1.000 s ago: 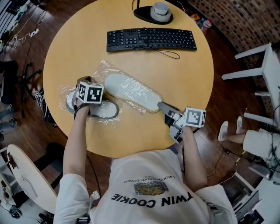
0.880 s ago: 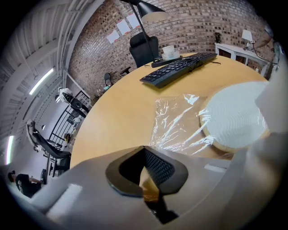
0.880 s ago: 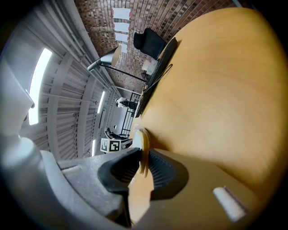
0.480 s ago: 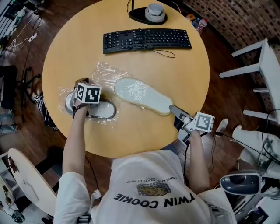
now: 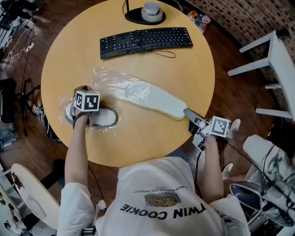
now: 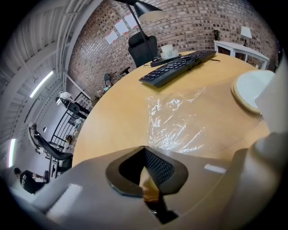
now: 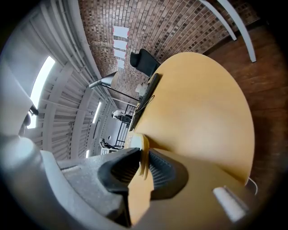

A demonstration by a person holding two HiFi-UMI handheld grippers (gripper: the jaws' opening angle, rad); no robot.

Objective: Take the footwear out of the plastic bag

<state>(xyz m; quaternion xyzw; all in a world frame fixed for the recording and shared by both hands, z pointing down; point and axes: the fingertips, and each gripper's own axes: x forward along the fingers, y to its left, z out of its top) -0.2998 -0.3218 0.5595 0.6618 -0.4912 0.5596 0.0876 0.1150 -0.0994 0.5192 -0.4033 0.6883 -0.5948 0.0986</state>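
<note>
A clear plastic bag (image 5: 108,78) lies crumpled on the round wooden table (image 5: 152,143). A long white slipper (image 5: 154,99) sticks out of it toward the right, its far part still under the plastic. My right gripper (image 5: 190,115) is shut on that slipper's near end; in the right gripper view its thin pale edge (image 7: 144,157) sits between the ribbed pads. A second slipper with a dark rim (image 5: 103,119) lies in the bag at the left. My left gripper (image 5: 83,91) points down there, jaws shut at the bag's edge (image 6: 180,121).
A black keyboard (image 5: 145,40) and a black lamp base (image 5: 145,14) stand at the far side of the table. White furniture (image 5: 272,60) is off to the right. The right gripper is at the table's right edge, over the floor.
My right gripper has moved right toward the table's edge, drawing the white slipper further out of the bag. The left gripper has stayed where it was.
</note>
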